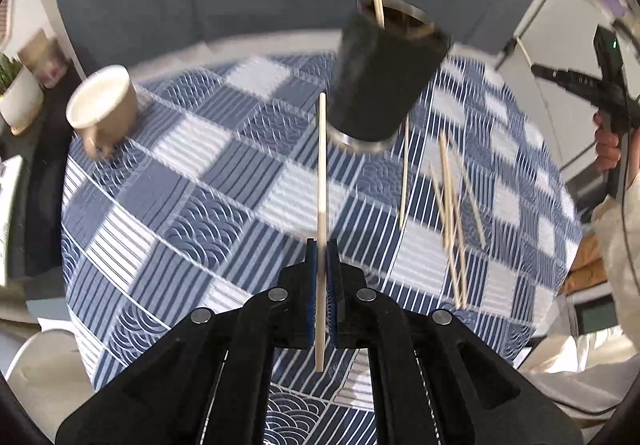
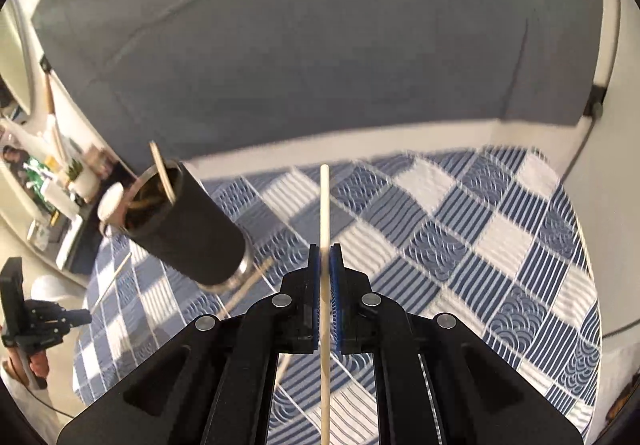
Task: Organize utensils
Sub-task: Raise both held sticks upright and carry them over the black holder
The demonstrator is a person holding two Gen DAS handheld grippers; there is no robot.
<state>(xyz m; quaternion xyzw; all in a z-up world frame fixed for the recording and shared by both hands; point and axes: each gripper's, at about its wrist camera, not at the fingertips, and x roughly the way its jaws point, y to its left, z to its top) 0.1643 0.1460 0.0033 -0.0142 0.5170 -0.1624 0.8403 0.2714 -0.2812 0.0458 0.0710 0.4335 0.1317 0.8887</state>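
Note:
A black cylindrical holder (image 1: 384, 73) with a metal rim stands on the checked tablecloth (image 1: 224, 181) and has chopsticks in it. My left gripper (image 1: 321, 245) is shut on one wooden chopstick (image 1: 321, 173) whose tip points toward the holder's base. Several loose chopsticks (image 1: 450, 205) lie on the cloth right of the holder. In the right wrist view my right gripper (image 2: 325, 249) is shut on a pale chopstick (image 2: 325, 205), held above the cloth right of the holder (image 2: 188, 221). The other gripper shows at the far left of that view (image 2: 36, 321).
A beige cup (image 1: 106, 105) with a white inside sits at the cloth's far left. A potted plant (image 1: 18, 93) and clutter stand beyond the table's left edge. A grey wall panel (image 2: 320, 45) rises behind the table. The right hand's gripper appears at the right edge (image 1: 600, 85).

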